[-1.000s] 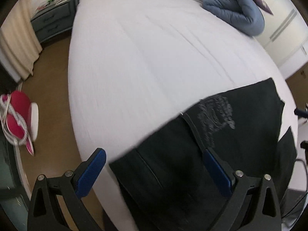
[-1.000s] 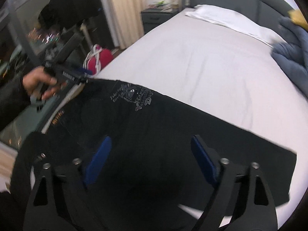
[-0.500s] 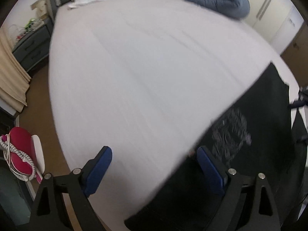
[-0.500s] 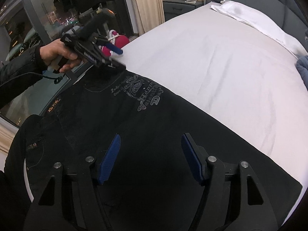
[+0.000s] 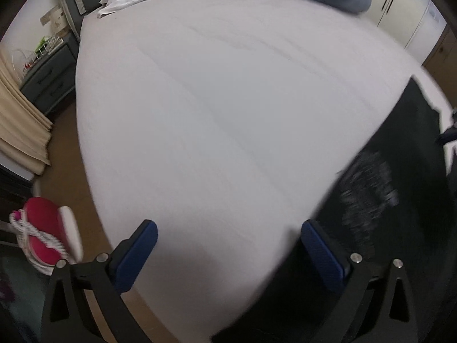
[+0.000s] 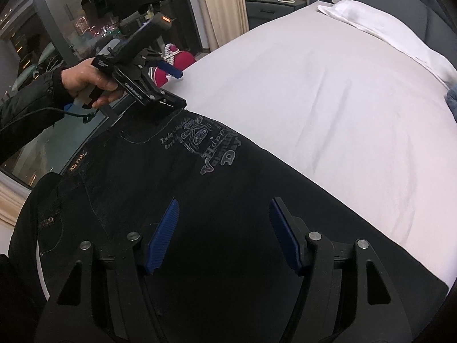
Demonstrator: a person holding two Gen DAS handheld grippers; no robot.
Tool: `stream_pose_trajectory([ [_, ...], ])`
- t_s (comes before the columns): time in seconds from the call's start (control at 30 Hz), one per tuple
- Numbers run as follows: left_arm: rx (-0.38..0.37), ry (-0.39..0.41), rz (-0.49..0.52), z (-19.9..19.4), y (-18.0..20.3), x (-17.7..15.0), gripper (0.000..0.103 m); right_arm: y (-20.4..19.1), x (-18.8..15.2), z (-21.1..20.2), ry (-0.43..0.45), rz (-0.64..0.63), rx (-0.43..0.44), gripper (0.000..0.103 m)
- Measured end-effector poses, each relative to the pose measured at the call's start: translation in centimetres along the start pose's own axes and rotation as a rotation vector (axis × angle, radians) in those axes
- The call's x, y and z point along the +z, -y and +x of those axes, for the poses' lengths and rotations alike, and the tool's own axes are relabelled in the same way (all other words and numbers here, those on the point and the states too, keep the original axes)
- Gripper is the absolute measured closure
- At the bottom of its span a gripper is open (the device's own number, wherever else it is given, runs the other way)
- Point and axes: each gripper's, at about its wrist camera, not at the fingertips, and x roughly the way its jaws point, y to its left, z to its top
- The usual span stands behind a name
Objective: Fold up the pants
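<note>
Black pants (image 6: 217, 200) lie on the bed (image 6: 328, 108), long axis from upper left waist to lower right hem, which is cut off by the frame. Left gripper (image 6: 174, 88) spread, one finger over the waist corner; right gripper (image 6: 224, 233) spread above the fabric, grasping nothing. Bare sheet upper right.

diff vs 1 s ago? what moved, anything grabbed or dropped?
The left claw swung away from the black pants: they slid from between its fingers to the right edge of its view, and it now hangs open over the white bed sheet, beside the waistband corner. The right claw narrowed somewhat but is still open above the pants. Nothing grabbed or dropped. Pants stay flat on the bed.
</note>
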Motion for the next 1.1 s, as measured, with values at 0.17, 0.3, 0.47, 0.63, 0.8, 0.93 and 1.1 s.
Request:
stream_pose_trajectory([
  [0.17, -0.027, -0.025, 0.022, 0.8, 0.2, -0.3, 0.000, 0.3, 0.5, 0.7, -0.019, 0.001, 0.007, 0.038],
  [0.3, -0.032, -0.042, 0.067, 0.7, 1.2, -0.4, 0.000, 0.8, 0.9, 1.2, -0.035, -0.008, 0.003, 0.038],
  [0.47, -0.006, -0.023, 0.085, -0.1, 2.1, 0.1, 0.044, 1.5, 1.6, 2.0, -0.039, -0.008, -0.022, 0.038],
  [0.63, 0.075, -0.026, 0.149, -0.7, 3.9, -0.3, 0.099, 1.7, 2.8, 2.7, -0.026, -0.023, -0.044, 0.038],
  [0.8, 0.013, 0.010, 0.150, -1.9, 4.6, -0.9, 0.103, 2.1, 4.1, 2.8, 0.002, -0.009, -0.046, 0.038],
  [0.93, -0.102, 0.091, 0.074, -3.7, 3.8, -1.6, 0.020, 1.9, 4.6, 2.8, 0.021, 0.002, -0.030, 0.036],
  [1.1, -0.232, 0.078, 0.135, -4.7, 4.0, -1.9, 0.014, 1.6, 4.5, 2.9, 0.025, -0.014, -0.013, 0.035],
])
